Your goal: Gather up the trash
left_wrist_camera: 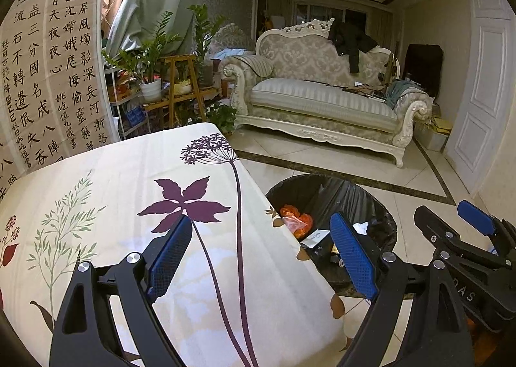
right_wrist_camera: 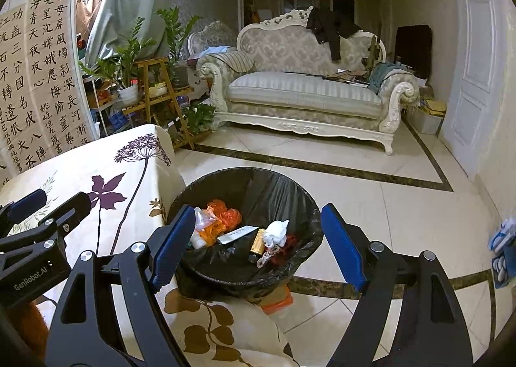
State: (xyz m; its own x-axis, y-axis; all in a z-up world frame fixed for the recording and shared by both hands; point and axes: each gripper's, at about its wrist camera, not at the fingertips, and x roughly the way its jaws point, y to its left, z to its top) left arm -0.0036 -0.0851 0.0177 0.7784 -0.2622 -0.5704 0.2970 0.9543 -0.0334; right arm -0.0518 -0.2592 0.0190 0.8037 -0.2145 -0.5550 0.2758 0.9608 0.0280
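Seemingly near done: the trash (right_wrist_camera: 245, 231) lies in the black-lined bin (right_wrist_camera: 290, 193) beside the bench (left_wrist_camera: 129, 173), whose cloth shows no litter. The left gripper (left_wrist_camera: 262, 257) and right gripper (right_wrist_camera: 258, 244) are spread, empty.

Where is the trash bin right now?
The trash bin stands on the tiled floor against the right edge of the flowered tablecloth. In the right wrist view it sits between the open jaws of the right gripper, lined with a black bag.

Cream tablecloth (left_wrist_camera: 135, 173) with purple flowers, black-lined bin (right_wrist_camera: 258, 183), orange bags (right_wrist_camera: 225, 215), blue-padded jaws
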